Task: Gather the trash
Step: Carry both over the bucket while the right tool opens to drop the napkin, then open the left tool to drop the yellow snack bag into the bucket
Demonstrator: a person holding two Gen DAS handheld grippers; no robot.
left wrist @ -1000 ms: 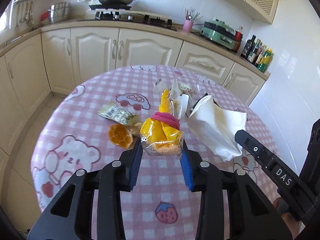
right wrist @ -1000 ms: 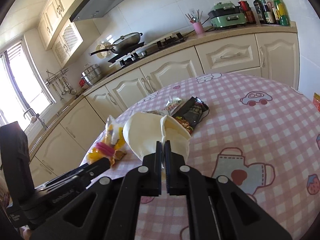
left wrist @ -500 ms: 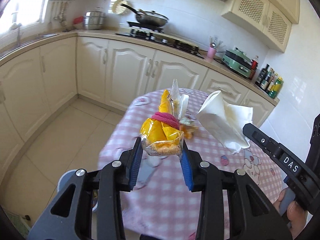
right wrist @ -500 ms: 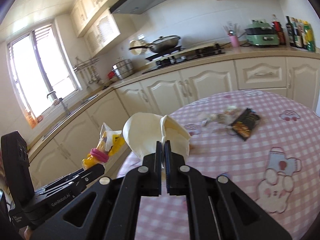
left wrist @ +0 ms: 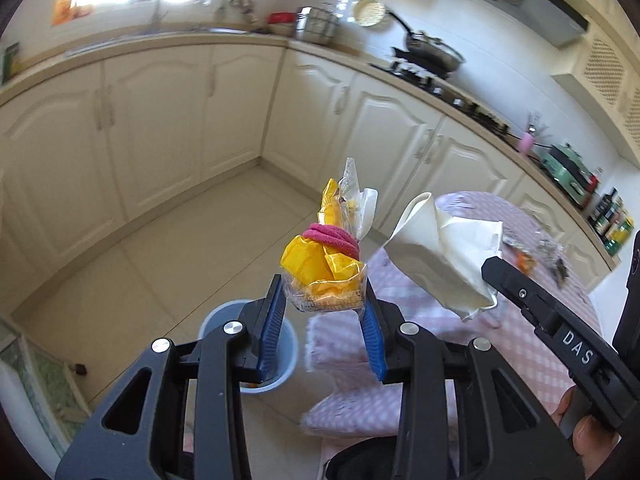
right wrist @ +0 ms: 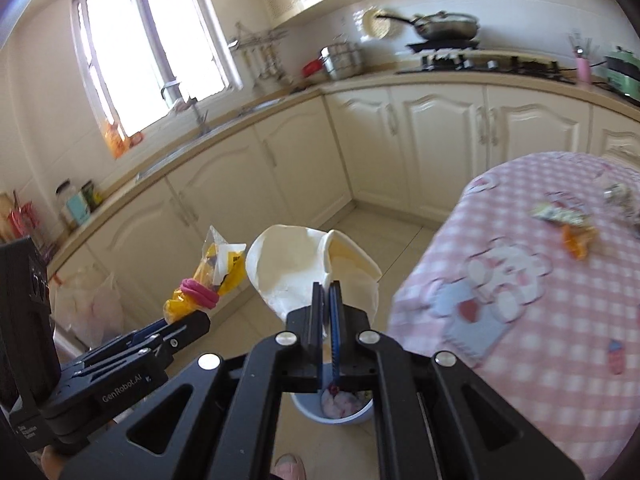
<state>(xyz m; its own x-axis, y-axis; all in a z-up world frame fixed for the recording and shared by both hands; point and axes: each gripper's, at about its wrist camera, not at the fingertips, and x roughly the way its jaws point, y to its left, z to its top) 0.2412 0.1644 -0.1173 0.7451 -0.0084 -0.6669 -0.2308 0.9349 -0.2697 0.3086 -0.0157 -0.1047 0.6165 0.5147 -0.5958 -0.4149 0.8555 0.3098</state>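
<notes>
- Frying pan [left wrist: 434,54]: on the stove.
- Cream cabinets [right wrist: 436,144]: doors closed, below the counter.
- Window [right wrist: 154,48]: bright, above the sink faucet [right wrist: 192,98].
- Bottles [left wrist: 612,222]: grouped at the counter's end.

Yellow snack bag [left wrist: 324,268], clear plastic cinched by pink hair tie [left wrist: 332,238], upright above pale-blue trash bin [left wrist: 288,344]. Crumpled white napkin [left wrist: 444,256] beside it. Bin holds pink-white scraps. Wrappers [right wrist: 564,216] on tabletop.
</notes>
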